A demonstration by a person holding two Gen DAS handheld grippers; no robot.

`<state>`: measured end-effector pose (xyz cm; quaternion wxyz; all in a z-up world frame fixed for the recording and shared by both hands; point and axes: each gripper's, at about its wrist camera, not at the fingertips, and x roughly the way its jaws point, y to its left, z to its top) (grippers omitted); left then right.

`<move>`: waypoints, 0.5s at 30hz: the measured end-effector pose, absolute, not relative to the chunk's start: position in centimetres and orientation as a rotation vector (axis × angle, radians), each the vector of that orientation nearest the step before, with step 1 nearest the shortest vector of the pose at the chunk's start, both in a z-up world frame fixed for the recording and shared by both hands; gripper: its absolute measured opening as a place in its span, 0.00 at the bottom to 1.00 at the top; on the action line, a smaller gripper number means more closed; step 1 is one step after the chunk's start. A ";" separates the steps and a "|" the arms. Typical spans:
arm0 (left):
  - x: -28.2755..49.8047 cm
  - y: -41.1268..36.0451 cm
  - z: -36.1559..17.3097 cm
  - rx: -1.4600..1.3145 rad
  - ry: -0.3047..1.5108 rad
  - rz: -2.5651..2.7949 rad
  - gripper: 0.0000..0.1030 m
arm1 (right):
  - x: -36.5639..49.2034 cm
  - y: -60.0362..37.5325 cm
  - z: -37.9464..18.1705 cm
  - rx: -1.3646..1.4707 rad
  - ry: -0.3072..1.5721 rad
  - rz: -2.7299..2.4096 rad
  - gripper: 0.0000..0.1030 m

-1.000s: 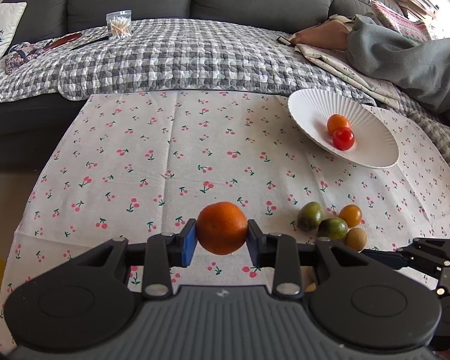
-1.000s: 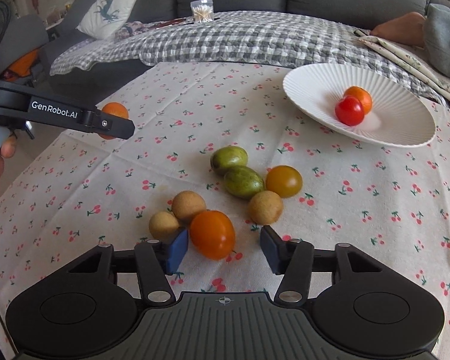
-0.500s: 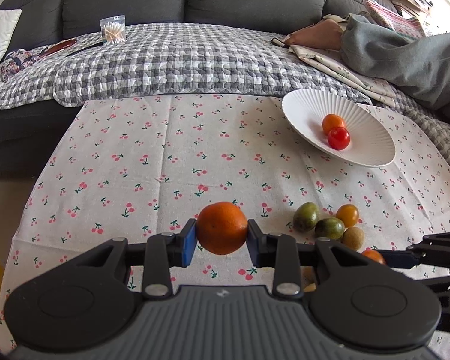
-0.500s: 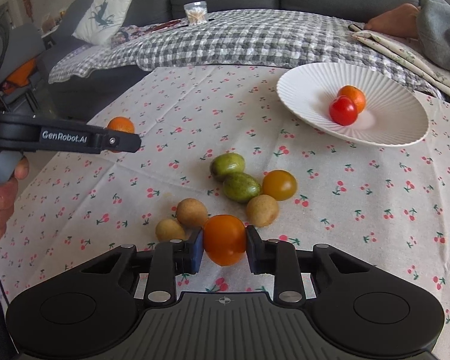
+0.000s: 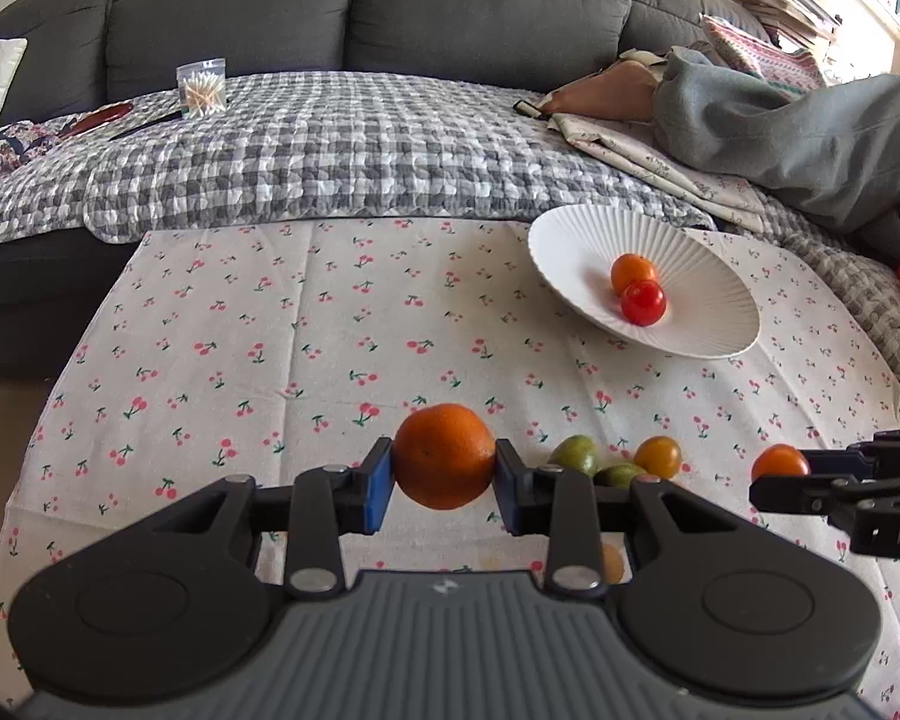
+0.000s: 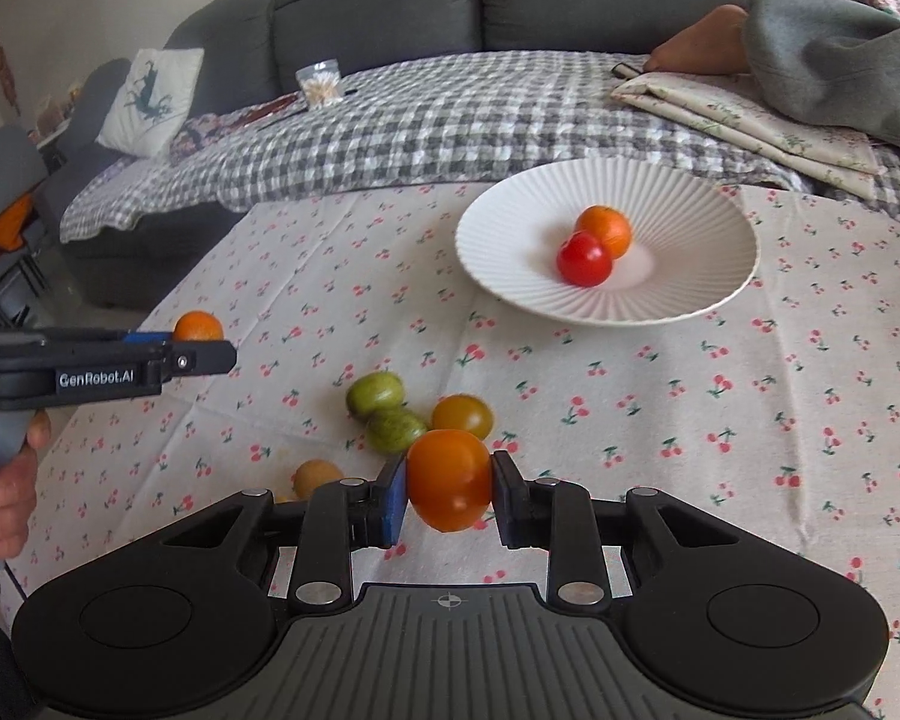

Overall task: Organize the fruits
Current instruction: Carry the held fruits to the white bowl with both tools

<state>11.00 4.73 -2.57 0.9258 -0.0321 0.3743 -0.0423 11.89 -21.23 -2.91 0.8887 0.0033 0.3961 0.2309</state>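
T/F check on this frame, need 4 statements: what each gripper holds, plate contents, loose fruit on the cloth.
1. The left gripper is shut on an orange. True.
2. The right gripper is open and empty. False: it grips an orange tomato.
3. The white plate holds two fruits, a red tomato touching an orange one. True.
4. Both green fruits lie in the plate. False: they lie on the tablecloth.
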 end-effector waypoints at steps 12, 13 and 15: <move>13.3 0.9 -2.4 0.037 0.729 -0.115 0.32 | 13.9 -24.9 -1.0 0.079 0.795 0.404 0.27; 13.5 0.6 -2.4 0.047 0.726 -0.119 0.32 | 14.1 -25.3 -0.9 0.088 0.794 0.397 0.27; 14.0 0.1 -2.4 0.055 0.726 -0.126 0.32 | 14.5 -25.9 -0.8 0.096 0.791 0.383 0.27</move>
